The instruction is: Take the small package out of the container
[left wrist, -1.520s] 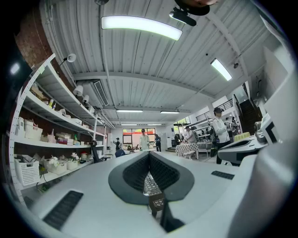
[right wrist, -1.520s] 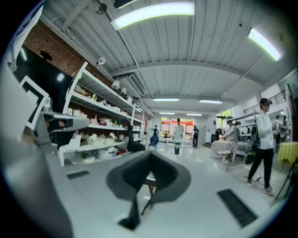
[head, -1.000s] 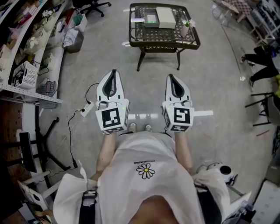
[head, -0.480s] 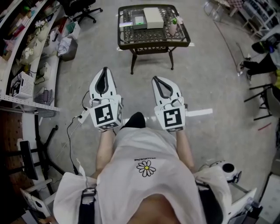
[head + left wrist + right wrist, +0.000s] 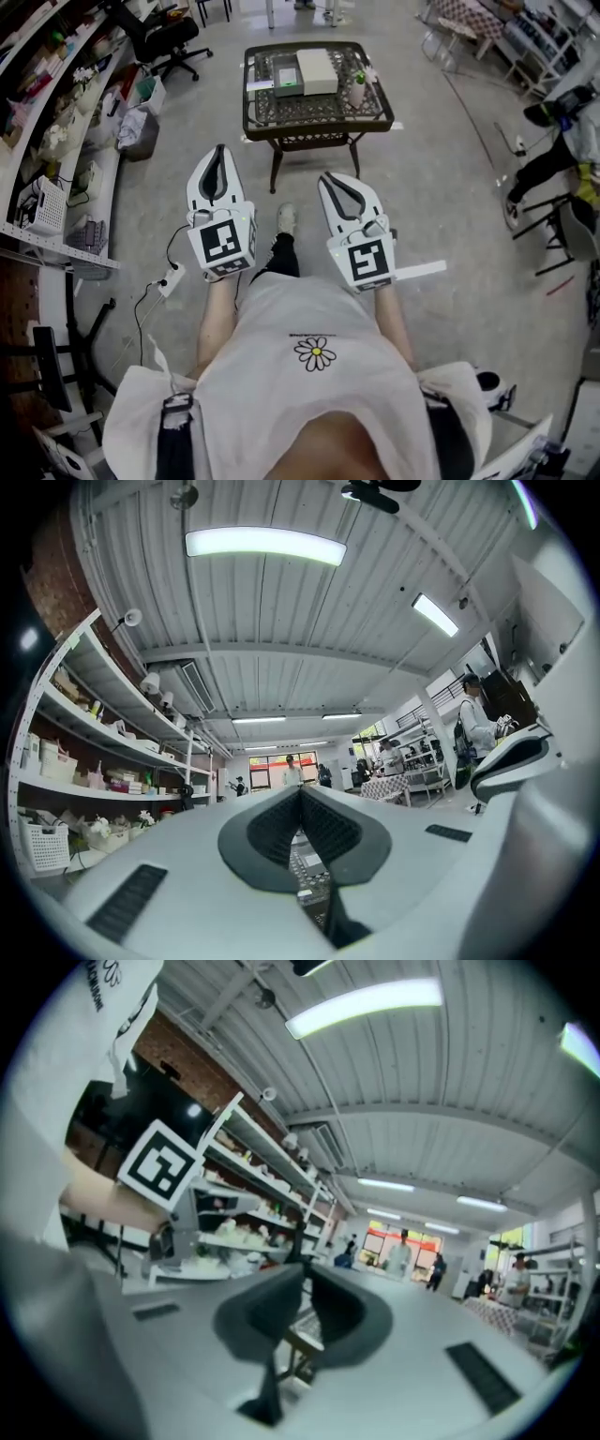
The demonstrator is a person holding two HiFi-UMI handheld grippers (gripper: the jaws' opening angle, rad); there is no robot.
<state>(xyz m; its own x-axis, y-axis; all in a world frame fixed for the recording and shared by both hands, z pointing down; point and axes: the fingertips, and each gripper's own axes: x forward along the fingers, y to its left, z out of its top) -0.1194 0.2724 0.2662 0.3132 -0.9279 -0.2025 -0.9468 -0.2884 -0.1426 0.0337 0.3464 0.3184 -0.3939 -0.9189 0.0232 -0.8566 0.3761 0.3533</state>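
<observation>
2 shut, white: left tongs point(image 5: 220, 150), right tongs point(image 5: 332, 178); lattice table point(image 5: 281, 111).

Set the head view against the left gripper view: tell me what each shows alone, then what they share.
Only the head view: the person's white shirt, a shoe and the power strip on the floor.

Only the left gripper view: the ceiling light and people standing by the far windows.

Both: the left hand-held gripper, with its jaws together and nothing between them, the wall shelves, and the mesh table. The gripper view shows the table only as a sliver in the gap below the jaw tips.
</observation>
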